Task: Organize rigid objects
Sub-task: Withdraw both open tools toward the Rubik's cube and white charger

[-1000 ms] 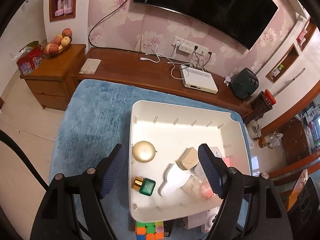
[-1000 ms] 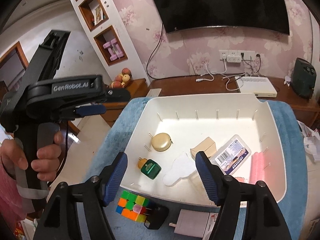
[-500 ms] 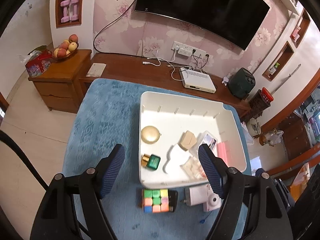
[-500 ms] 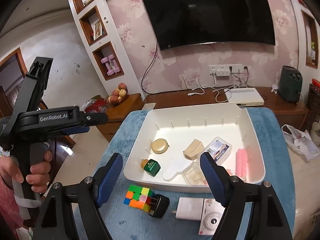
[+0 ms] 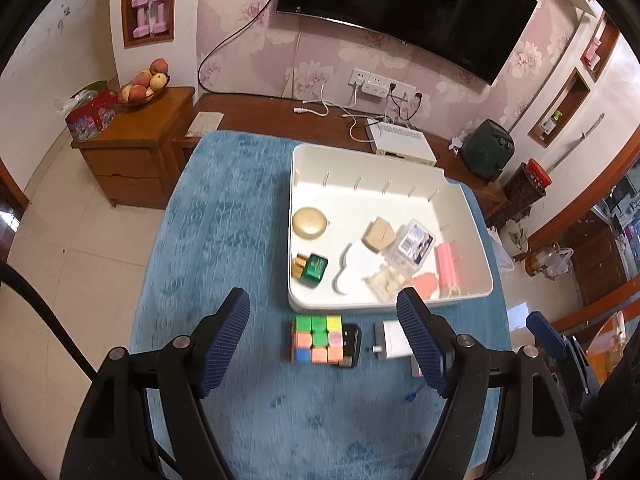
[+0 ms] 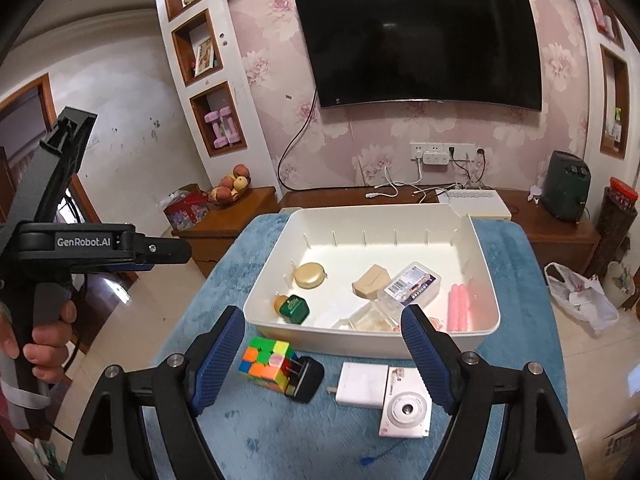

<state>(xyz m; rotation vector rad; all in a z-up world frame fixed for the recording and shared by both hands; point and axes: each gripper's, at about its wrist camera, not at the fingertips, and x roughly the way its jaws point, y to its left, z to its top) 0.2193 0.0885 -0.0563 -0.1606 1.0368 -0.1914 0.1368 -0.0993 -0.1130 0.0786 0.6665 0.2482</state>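
Note:
A white bin [image 5: 476, 256] [image 6: 490, 280] sits on the blue cloth. It holds a gold round case [image 5: 309, 222], a green bottle [image 5: 313, 269], a tan box [image 5: 379, 235], a clear labelled box [image 5: 414, 242] and pink items [image 5: 446, 264]. In front of the bin lie a colour cube [image 5: 318, 339] [image 6: 267, 362], a black object [image 6: 308, 378], a white charger [image 6: 362, 385] and a white camera [image 6: 406, 412]. My left gripper [image 5: 324, 344] is open above the cube, empty. My right gripper [image 6: 322, 360] is open above these items, empty. The left gripper also shows in the right wrist view [image 6: 160, 250].
The blue cloth [image 5: 224, 240] covers the table. Behind it stand a wooden TV bench [image 5: 248, 108] with a white set-top box [image 5: 402, 146] and cables, and a side cabinet [image 5: 136, 140] with a fruit bowl. A plastic bag [image 6: 580, 296] lies on the floor right.
Both grippers have pulled back and up from the bin, still open. The cube, black object, charger and camera in front of the bin have come into fuller view.

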